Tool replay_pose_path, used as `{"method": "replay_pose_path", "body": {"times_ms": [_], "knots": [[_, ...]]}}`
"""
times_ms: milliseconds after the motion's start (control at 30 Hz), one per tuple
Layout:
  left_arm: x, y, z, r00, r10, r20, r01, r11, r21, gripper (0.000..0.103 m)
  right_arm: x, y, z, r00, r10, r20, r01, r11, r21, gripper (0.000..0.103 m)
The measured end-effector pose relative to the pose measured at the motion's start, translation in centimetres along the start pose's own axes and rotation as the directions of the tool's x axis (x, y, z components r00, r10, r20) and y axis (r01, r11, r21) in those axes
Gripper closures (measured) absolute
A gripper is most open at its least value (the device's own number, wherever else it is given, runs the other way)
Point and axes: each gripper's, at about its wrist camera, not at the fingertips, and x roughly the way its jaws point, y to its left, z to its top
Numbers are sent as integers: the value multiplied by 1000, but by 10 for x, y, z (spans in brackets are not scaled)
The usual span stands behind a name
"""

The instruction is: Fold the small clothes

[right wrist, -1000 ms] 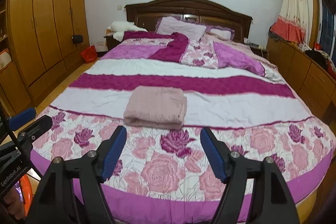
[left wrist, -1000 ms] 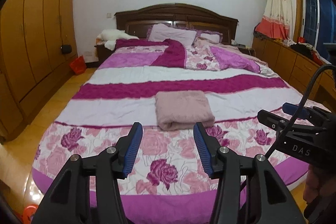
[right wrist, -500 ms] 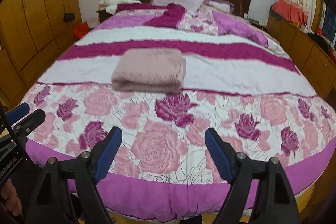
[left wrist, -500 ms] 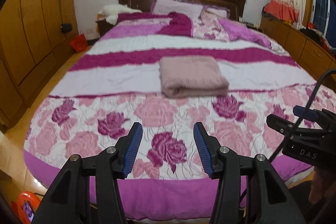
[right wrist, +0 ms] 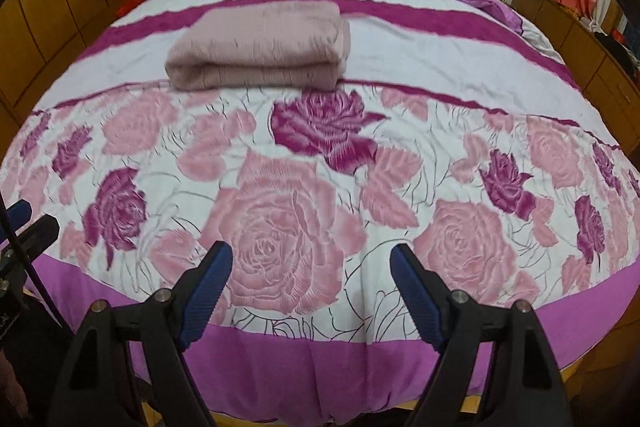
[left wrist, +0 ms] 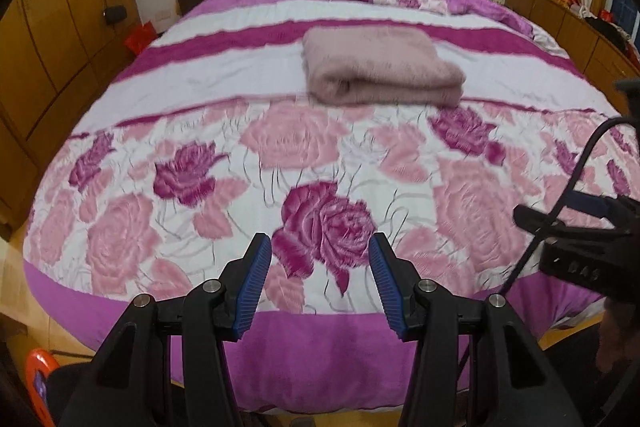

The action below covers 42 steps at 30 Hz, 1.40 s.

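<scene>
While both tools hang over the foot edge of the bed [left wrist: 120,95], the pink garment [left wrist: 380,67] lies well apart from them, already folded into a thick rectangle on the white stripe of the bedspread [right wrist: 400,59], about midway between the side edges. The left gripper [left wrist: 320,283] has its jaws released with nothing between them, only the rose print beneath; the right gripper [right wrist: 310,291] is spread wider and is just as empty.

Judging by the task, the step in hand is the reach toward that bundle. To do it well, each tool should travel up the bed and arrive at one near corner of the rectangle, jaws slipping around the top layers only, so the cloth lifts as a sheet instead of a lump. Pinching the rounded fold at the front would probably drag the whole stack.

Seen from the left wrist, the bundle's left end shows its layered opening, and the other tool intrudes at the right border. From the right wrist the rounded right corner of the bundle and its ribbed knit show more clearly, with the left tool at the far left edge
</scene>
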Motion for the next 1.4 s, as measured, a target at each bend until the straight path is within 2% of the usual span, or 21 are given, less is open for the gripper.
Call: {"method": "replay_pose_path", "body": {"times_ms": [133,367,433,700,900,1167,1400], "knots": [[16,1,-10,999,-6,-35,6,1000,2,75,7,0,-7,1000,-20,-7,20,1000,-4,19],[34,1,-33,998,0,-70,1,1000,12,75,36,9,-40,999,-17,-35,16,999,-29,19],[40,2,-34,996,9,-87,-8,1000,16,75,41,12,-40,998,-14,-55,11,999,-42,19],[59,11,-33,995,11,-103,-10,1000,3,74,49,9,-17,998,-41,-42,39,997,-64,19],[74,12,-22,996,14,-90,-13,1000,11,66,64,8,-1,999,-24,-41,21,998,-63,18],[101,15,9,997,21,-80,-20,1000,12,52,86,7,26,1000,-13,-13,12,999,-53,13],[129,13,34,999,40,-28,-39,999,20,32,114,5,48,1000,0,7,1,999,-40,1]]}}
